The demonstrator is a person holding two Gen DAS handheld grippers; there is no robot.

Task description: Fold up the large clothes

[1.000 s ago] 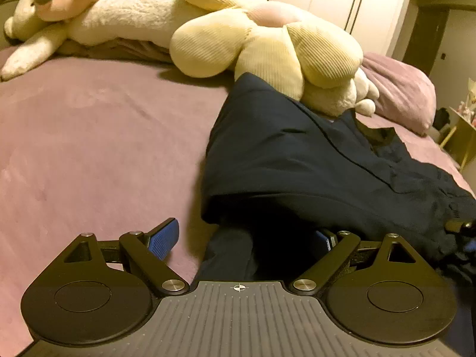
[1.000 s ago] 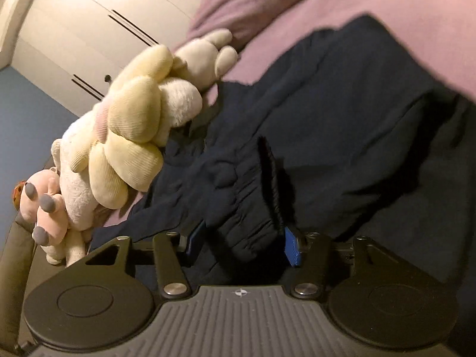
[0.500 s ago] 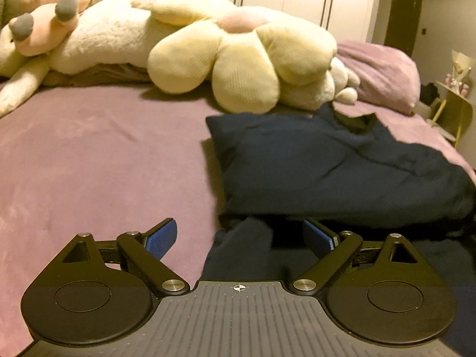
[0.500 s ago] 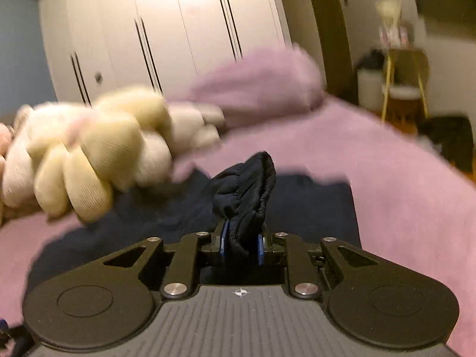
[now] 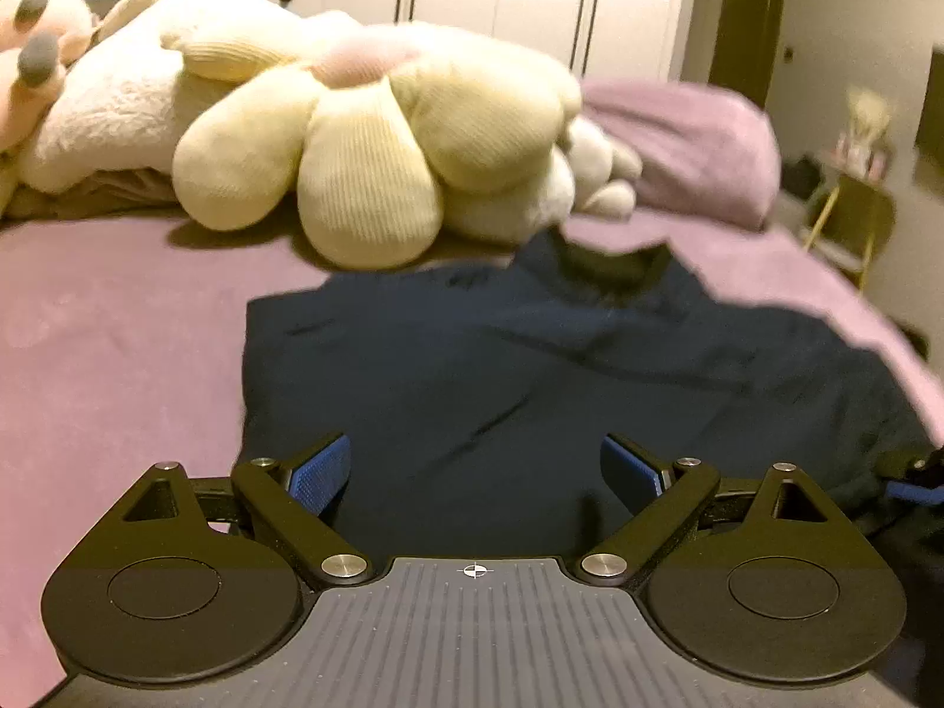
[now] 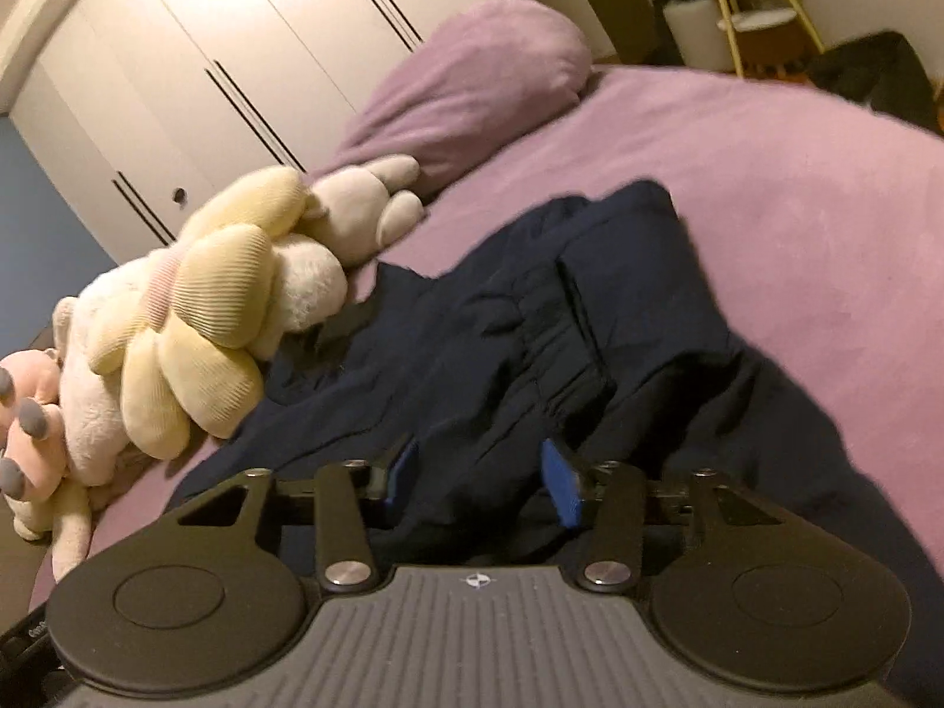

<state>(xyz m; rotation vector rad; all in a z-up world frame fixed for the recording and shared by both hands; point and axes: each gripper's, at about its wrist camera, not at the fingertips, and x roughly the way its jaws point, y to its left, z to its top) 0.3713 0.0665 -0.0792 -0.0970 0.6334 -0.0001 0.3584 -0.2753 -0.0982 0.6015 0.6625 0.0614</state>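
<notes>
Half a second ago my right gripper (image 6: 479, 481) was clamped on a bunched cuff of the dark navy garment (image 6: 531, 342) and held it raised; now that cuff lies back down on the cloth and the jaws are opening, with a low ridge of fabric between the blue pads but, as far as I can see, not pressed by them. I read this as the sleeve fold just laid and released, so one side of the fold is done. The left gripper (image 5: 475, 469) stands released, jaws wide, nothing between them; a second ago the garment stood lifted in a hump in front of it, and it now lies flat. In the left view the garment spreads from just ahead of the jaws toward 12 and 2 o'clock, collar end at 12 o'clock, near the yellow flower plush (image 5: 377, 135). In the right view it runs from the jaws toward 1 o'clock across the purple bed (image 6: 796, 189). The pillow (image 6: 472, 88) sits at 12 o'clock, well apart. Next fold is probably crosswise; the right edge looks rumpled.
</notes>
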